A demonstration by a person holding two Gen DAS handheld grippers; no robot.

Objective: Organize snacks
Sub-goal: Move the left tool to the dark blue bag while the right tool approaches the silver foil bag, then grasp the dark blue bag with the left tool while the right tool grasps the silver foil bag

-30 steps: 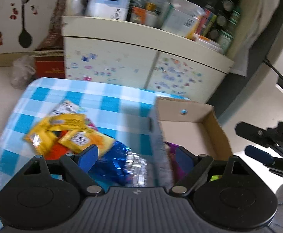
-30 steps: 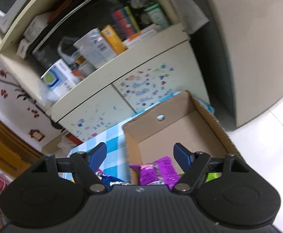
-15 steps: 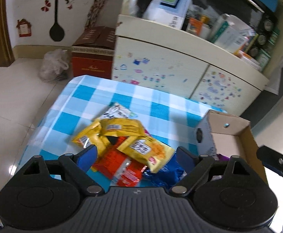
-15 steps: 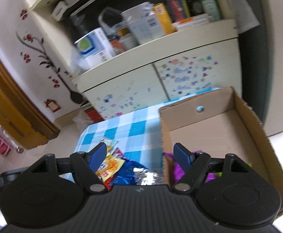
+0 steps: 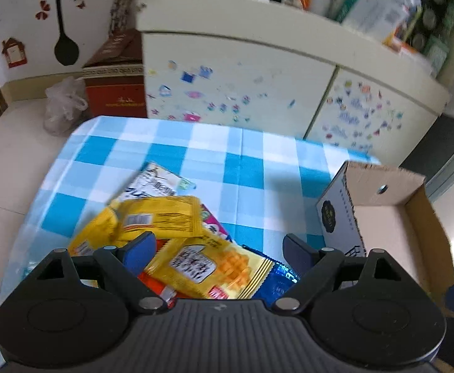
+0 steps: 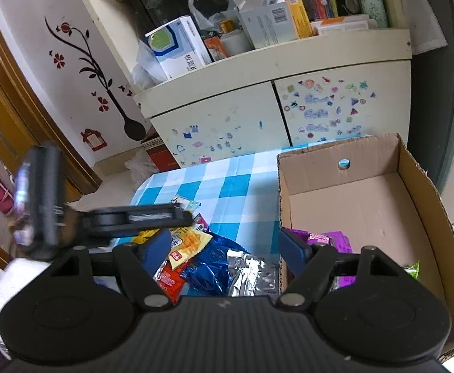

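Blue-and-white checked cloth covers the tabletop [image 5: 252, 168], which stands before a cream cabinet [image 5: 233, 84] with sticker-covered doors and a cluttered shelf above.

Left to right in the left wrist view: a pile of snack packets lies at about 7 o'clock on the cloth, with a white packet [image 5: 157, 183] at its far edge, a yellow packet [image 5: 161, 217] over it, and a yellow-orange packet [image 5: 208, 267] nearest the camera, overlapping a red packet [image 5: 157, 286] and a blue foil packet [image 5: 276, 283]. The cardboard box [image 5: 413, 227] sits at 3 o'clock, touching the pile's right side.

Change noted: a second ago the left gripper [image 5: 219, 248] looked across at the box and the cabinet; it has since swung left and dipped, so the pile now fills its lower field. Its fingers stand spread wide, straddling the yellow-orange packet without pressing on it. Nothing is held.

In the right wrist view, the right gripper [image 6: 224, 245] hangs over the seam between pile and box, fingers apart and empty, with the purple packets [image 6: 323, 239] already inside the box at its near end. It has rolled to near level since a second ago.

Assessment: sorting is partly done; the left gripper appears lined up for the next pick, probably the yellow-orange packet.
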